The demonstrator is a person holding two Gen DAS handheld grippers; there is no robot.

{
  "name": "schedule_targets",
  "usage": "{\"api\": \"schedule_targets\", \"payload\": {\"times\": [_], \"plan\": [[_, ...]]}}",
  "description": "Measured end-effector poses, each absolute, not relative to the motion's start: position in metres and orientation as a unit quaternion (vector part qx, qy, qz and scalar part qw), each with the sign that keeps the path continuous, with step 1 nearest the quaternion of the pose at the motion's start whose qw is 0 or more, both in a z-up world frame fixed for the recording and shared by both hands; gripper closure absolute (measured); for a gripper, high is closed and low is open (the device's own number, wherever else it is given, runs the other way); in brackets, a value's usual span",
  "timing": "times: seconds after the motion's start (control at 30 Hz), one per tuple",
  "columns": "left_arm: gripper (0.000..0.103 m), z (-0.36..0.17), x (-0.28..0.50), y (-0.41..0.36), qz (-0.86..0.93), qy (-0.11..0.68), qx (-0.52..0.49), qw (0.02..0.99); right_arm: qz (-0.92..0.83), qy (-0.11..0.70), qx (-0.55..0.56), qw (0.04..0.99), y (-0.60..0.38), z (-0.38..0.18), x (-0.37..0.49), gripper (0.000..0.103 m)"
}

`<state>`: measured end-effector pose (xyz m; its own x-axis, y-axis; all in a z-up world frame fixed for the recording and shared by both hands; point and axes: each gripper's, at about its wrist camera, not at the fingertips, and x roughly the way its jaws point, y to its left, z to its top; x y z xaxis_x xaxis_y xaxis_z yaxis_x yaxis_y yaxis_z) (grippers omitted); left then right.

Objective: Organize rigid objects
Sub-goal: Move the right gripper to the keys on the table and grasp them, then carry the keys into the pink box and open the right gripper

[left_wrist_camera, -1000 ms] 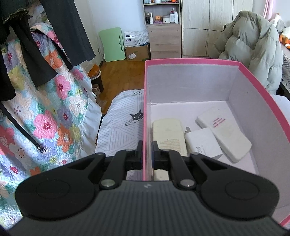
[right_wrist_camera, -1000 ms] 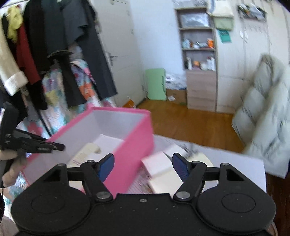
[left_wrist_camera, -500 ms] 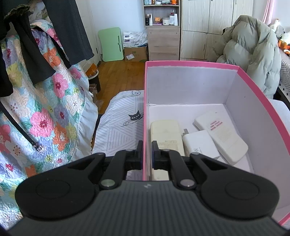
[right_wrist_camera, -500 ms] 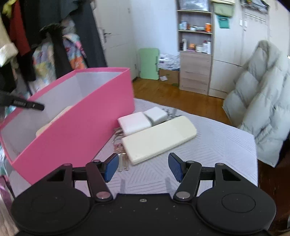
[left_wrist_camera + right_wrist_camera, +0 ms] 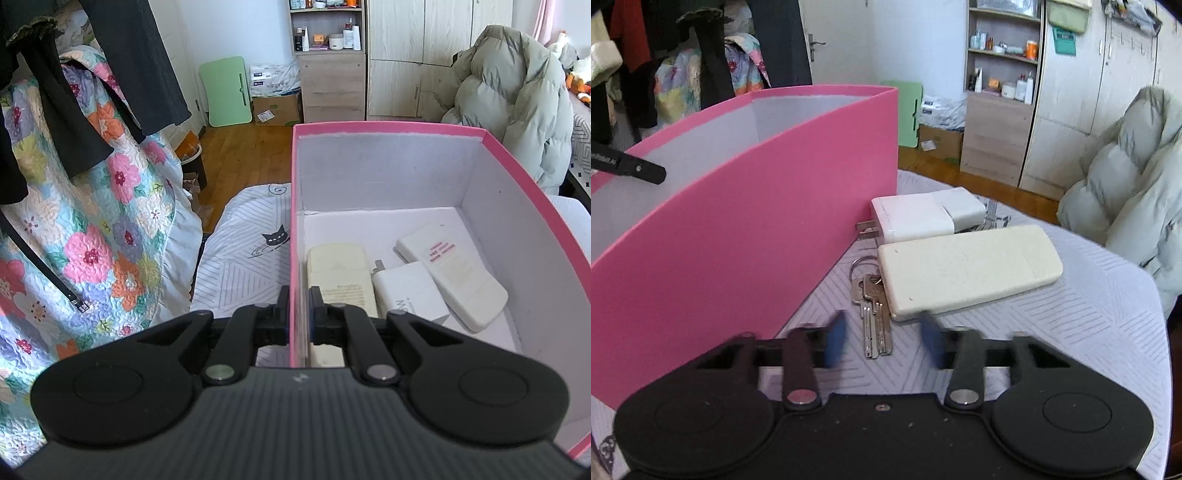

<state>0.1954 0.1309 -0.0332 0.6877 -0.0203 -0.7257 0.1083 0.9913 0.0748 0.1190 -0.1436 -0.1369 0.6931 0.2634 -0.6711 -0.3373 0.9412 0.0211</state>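
My left gripper [image 5: 298, 310] is shut on the left wall of the pink box [image 5: 384, 127]. Inside lie a cream remote [image 5: 341, 269], a white charger [image 5: 406, 295] and a white flat device [image 5: 454, 273]. In the right wrist view the pink box [image 5: 746, 221] stands at the left. My right gripper [image 5: 882, 339] is open and low over a bunch of keys [image 5: 871, 306]. A cream remote [image 5: 967, 269] lies just right of the keys, and a white charger [image 5: 923, 218] lies behind it.
The table carries a white striped cloth [image 5: 1071, 325] with a cat print [image 5: 271, 240]. A floral quilt [image 5: 85, 229] and dark clothes hang at the left. A puffy grey coat [image 5: 517, 122] sits at the right. Shelves and cupboards stand at the back.
My right gripper has moved forward and down toward the keys, and its fingers have narrowed a little. The left gripper keeps its hold on the box wall.
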Motion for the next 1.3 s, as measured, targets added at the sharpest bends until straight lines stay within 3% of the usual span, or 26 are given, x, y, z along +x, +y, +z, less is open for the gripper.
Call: {"api": "schedule_targets", "payload": {"times": [0.27, 0.5, 0.6, 0.73, 0.83, 0.9, 0.93, 0.97, 1.3], "plan": [[0.096, -0.033, 0.195, 0.130, -0.035, 0.393, 0.055, 0.917, 0.202, 0.349, -0.015, 0.915, -0.154, -0.119, 0.086, 0.094], [0.096, -0.033, 0.196, 0.129, -0.036, 0.392, 0.052, 0.918, 0.210, 0.406, -0.015, 0.889, -0.166, -0.116, 0.070, 0.093], [0.096, -0.033, 0.195, 0.129, -0.036, 0.392, 0.053, 0.918, 0.214, 0.403, -0.001, 0.890, -0.169, -0.121, 0.073, 0.087], [0.096, -0.034, 0.195, 0.129, -0.036, 0.392, 0.055, 0.917, 0.220, 0.387, -0.026, 0.895, -0.159, -0.122, 0.080, 0.063], [0.096, -0.034, 0.195, 0.128, -0.035, 0.393, 0.057, 0.917, 0.217, 0.374, -0.051, 0.900, -0.148, -0.128, 0.093, 0.059], [0.096, -0.034, 0.196, 0.128, -0.035, 0.394, 0.059, 0.917, 0.212, 0.374, -0.050, 0.901, -0.143, -0.134, 0.103, 0.064], [0.096, -0.034, 0.196, 0.128, -0.035, 0.394, 0.059, 0.917, 0.205, 0.369, -0.048, 0.905, -0.141, -0.135, 0.105, 0.089], [0.096, -0.034, 0.196, 0.128, -0.034, 0.394, 0.058, 0.917, 0.200, 0.347, -0.039, 0.916, -0.142, -0.132, 0.103, 0.095], [0.096, -0.035, 0.195, 0.124, -0.023, 0.396, 0.063, 0.916, 0.224, 0.227, 0.029, 0.947, -0.161, -0.041, 0.077, 0.097]]}}
